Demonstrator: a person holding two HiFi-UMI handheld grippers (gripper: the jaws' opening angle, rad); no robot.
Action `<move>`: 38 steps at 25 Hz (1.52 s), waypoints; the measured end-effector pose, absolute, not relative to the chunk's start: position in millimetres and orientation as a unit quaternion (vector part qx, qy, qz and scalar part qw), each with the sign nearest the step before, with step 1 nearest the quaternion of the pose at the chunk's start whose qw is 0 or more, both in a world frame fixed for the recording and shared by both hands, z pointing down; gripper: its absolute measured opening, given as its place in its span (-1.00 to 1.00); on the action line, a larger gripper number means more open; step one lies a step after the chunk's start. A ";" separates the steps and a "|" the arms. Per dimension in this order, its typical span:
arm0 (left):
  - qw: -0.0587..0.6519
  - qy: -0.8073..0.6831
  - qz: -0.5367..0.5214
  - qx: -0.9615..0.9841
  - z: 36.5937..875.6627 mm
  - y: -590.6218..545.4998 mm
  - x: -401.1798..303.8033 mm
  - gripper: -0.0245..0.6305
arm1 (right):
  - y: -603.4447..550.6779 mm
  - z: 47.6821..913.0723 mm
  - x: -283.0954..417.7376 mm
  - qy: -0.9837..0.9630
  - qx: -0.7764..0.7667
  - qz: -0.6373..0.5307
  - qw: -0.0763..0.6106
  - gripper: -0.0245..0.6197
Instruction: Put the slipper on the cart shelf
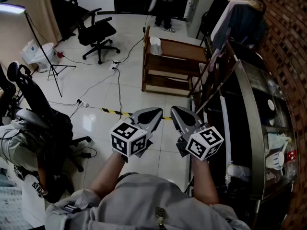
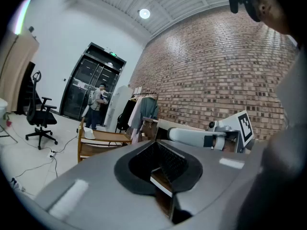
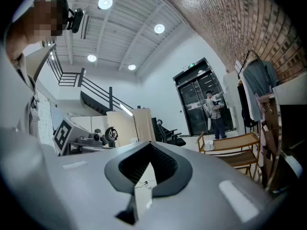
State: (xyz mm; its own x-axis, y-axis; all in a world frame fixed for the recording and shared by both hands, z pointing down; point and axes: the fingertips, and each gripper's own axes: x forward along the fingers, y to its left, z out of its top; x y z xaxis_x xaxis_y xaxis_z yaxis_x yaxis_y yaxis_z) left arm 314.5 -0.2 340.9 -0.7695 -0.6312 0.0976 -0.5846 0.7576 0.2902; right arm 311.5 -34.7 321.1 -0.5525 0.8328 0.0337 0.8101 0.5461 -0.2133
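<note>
A white slipper (image 1: 155, 45) lies on the top shelf of the wooden cart (image 1: 178, 52), which stands a few steps ahead on the tiled floor. The left gripper view shows the same slipper (image 2: 88, 133) and cart (image 2: 106, 137) far off at the left. In the right gripper view the slipper (image 3: 209, 145) and cart (image 3: 237, 142) sit at the right. My left gripper (image 1: 152, 113) and right gripper (image 1: 178, 110) are held side by side close to the body, pointing toward the cart. Both are shut with nothing between the jaws.
A black office chair (image 1: 98, 32) and a light stand (image 1: 45, 56) are at the far left, with cables (image 1: 103, 80) and a black-yellow tape strip (image 1: 115, 111) on the floor. A steel counter (image 1: 259, 119) and hanging clothes (image 1: 240, 11) line the right. A person (image 1: 165, 6) stands beyond the cart.
</note>
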 end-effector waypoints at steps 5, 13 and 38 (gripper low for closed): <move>0.104 -0.937 -0.122 0.310 355.4 -0.1 296.3 -0.90 | -41.5 326.3 287.8 -0.876 -0.470 0.089 0.063 -0.92; 0.107 -0.938 -0.129 0.304 366.9 28.1 226.6 -0.90 | -19.0 342.2 217.5 -0.876 -0.469 0.088 0.076 -0.92; 0.137 -0.934 -0.137 0.301 394.2 163.3 -108.4 -0.90 | 101.5 380.3 -111.7 -0.888 -0.439 0.076 0.116 -0.92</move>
